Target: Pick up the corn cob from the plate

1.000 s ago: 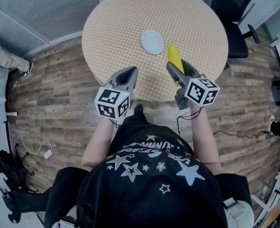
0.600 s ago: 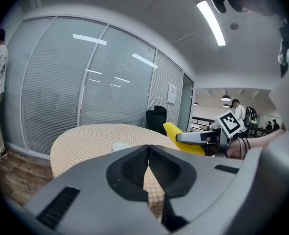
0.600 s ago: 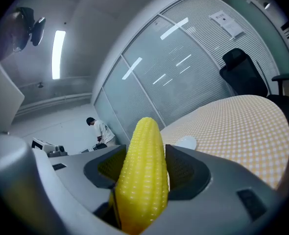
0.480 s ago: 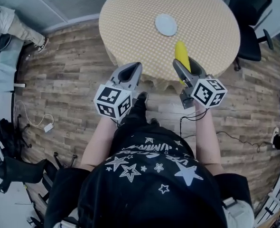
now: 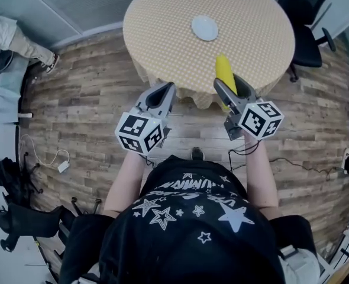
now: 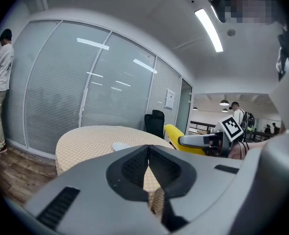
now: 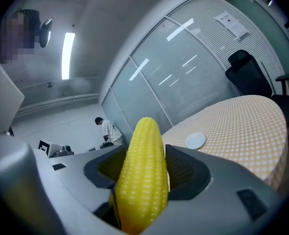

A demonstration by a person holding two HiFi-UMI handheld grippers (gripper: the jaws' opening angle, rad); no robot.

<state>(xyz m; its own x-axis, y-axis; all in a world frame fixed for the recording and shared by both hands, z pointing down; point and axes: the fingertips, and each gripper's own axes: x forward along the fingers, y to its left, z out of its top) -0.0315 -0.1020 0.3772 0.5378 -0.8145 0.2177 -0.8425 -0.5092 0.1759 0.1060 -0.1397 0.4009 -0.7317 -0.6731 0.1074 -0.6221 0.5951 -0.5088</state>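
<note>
Right tongs [image 5: 229, 86]: clamped onto the corn cob [image 5: 223, 71], and it is gripped firmly. In the right gripper view the tongs [image 7: 143, 156] are seen pressed against both flanks of the cob [image 7: 142, 175].
Corn cob: yellow, held by its lower end, with the tapered tip pointed away from the person. It is carried in the air at the near edge of the worktop [image 5: 251, 10] and is well apart from the plate [image 5: 204, 27].
Plate: small, white and round, seen towards the far middle of the worktop. It is also caught past the cob in the right gripper view [image 7: 195, 140].
Left tongs [image 5: 161, 89]: drawn together, nothing held. In the left gripper view the tips [image 6: 148, 153] are seen meeting, with only a thin wedge of gap below them.
Position of the left tongs: held over the wooden floor [image 5: 86, 87], just short of the worktop's edge and level with the right tongs.
Worktop: round, covered with a yellow checked cloth.
Black office chair [image 5: 304, 22]: parked at the worktop's right side.
Bystander [image 6: 0, 87]: seen standing by the glass wall in the left gripper view.
</note>
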